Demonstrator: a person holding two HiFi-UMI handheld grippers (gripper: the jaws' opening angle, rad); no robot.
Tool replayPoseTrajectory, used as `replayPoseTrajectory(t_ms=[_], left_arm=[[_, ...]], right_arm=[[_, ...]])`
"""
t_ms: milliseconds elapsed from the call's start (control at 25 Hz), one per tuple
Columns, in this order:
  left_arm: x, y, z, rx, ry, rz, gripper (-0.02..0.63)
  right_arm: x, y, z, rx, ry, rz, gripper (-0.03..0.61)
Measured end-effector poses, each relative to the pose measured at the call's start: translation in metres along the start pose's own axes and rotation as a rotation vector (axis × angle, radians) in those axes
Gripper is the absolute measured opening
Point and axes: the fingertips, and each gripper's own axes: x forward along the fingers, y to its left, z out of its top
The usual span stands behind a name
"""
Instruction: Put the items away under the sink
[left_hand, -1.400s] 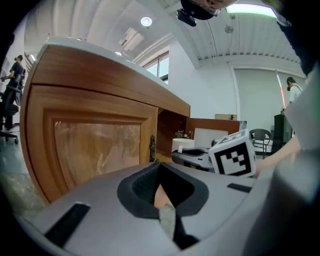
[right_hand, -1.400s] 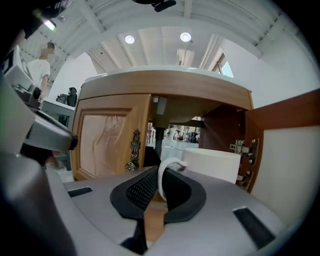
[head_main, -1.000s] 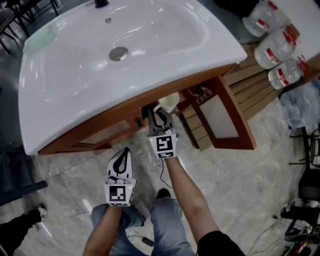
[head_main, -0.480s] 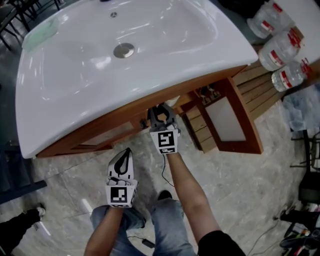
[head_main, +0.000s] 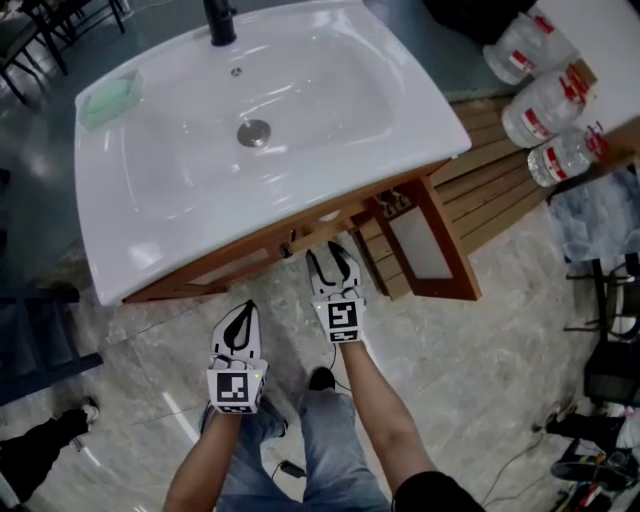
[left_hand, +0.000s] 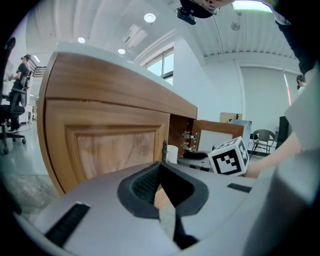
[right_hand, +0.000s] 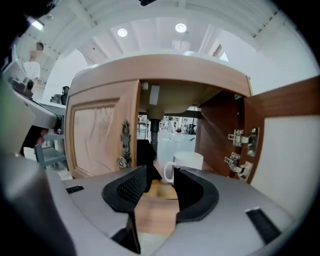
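right tongs (right_hand: 161, 182): jaws just opened, nothing between | mug (right_hand: 188, 162): upright in open cabinet (right_hand: 220, 135) under the sink, straight ahead just beyond the tips, handle at left | left tongs (left_hand: 160, 171): clenched, empty, farther from mug

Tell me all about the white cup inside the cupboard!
The white mug looks glossy, like ceramic. It stands upright on the wooden cupboard floor under the sink, loop handle turned left in the right gripper view. The right claw, whose jaws have just been opening with nothing between them, hides its bottom without touching it.
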Motion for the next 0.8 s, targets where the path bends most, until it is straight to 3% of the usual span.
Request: replayPoseTrajectory(t_ms=[200,440,800], left_arm=[[-0.051,-0.012,0.071,0.002,0.022,-0.014,0.006],[-0.114,-0.026,0.172,-0.015,0.016,-0.027,0.006],[-0.218,-0.038,0.312,-0.044,-0.024,0.007,0.006]], right_arm=[[-0.083,0.020,0.062,0.023,0.041,0.038,0.184],[-0.170,0.053,0.184,-0.023,0.037,0.113,0.101],[-0.268,0.086,0.369,-0.018,-0.035,0.193,0.053]])
